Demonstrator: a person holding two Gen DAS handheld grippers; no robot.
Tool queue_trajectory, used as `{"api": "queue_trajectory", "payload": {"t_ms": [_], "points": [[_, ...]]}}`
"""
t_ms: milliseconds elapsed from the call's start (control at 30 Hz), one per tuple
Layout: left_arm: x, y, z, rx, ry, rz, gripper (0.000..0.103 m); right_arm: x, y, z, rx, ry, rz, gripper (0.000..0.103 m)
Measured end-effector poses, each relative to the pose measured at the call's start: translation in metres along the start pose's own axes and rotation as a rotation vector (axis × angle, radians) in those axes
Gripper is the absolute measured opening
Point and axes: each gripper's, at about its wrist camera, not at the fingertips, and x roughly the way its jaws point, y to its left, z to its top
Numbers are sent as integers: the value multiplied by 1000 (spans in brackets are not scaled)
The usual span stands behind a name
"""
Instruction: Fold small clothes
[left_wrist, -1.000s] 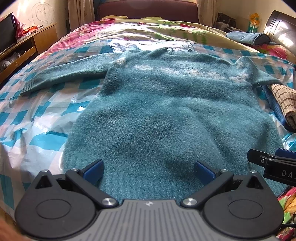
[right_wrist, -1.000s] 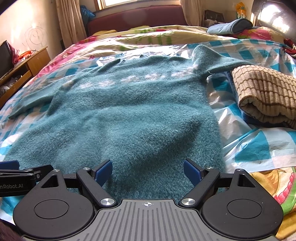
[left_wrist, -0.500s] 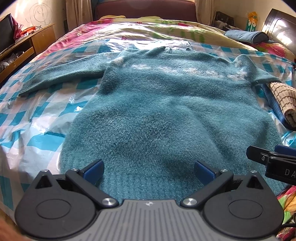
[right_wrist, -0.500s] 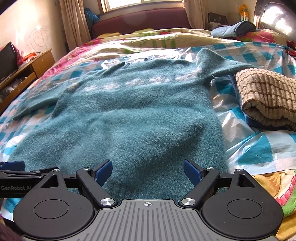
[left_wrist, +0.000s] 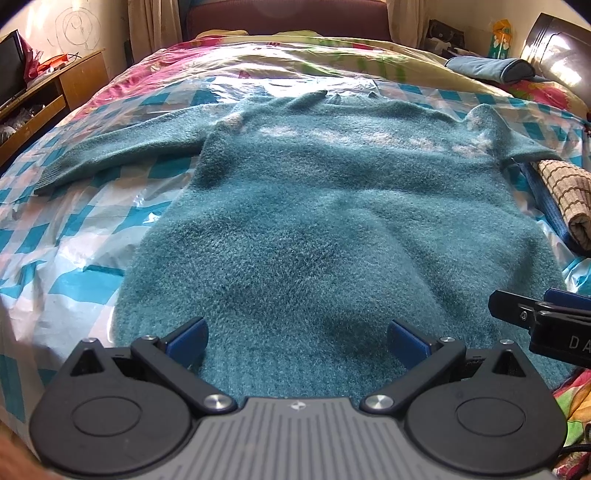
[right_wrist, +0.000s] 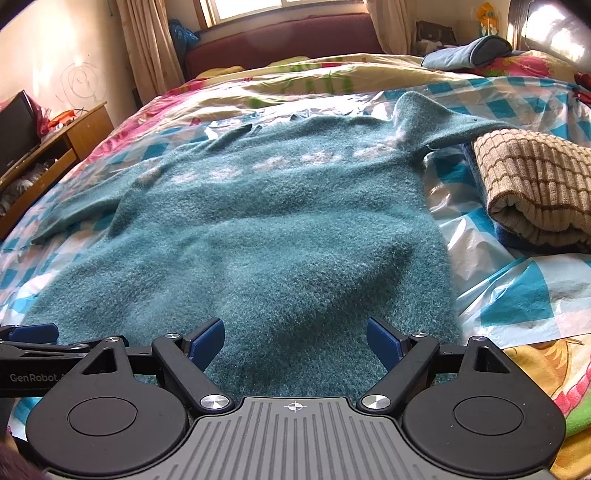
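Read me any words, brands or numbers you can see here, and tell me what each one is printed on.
"GenRobot": on the left gripper body, at the left edge of the right wrist view; cut off after that.
"DA": on the right gripper body, at the right edge of the left wrist view; the rest is out of frame.
Yellow package by the headboard: print too blurred.

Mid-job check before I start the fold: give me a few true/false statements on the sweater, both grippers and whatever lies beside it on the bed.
1. The teal sweater lies spread flat, front up, sleeves out to the sides. True.
2. The left gripper is shut on the hem. False: its jaws stand open over the hem, holding nothing.
3. The right gripper is open too. True.
4. The brown checked cloth lies unfolded across the sweater's body. False: it sits rolled up beside the sweater, under the tip of one sleeve.
5. The sweater rests on a blue-and-white checked plastic sheet. True.
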Motion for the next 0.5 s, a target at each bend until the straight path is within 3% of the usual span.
{"api": "queue_trajectory", "payload": {"t_ms": [500], "points": [[5, -5, 2, 21, 2, -5, 103, 5, -2, 0, 13, 8, 22, 86]]}}
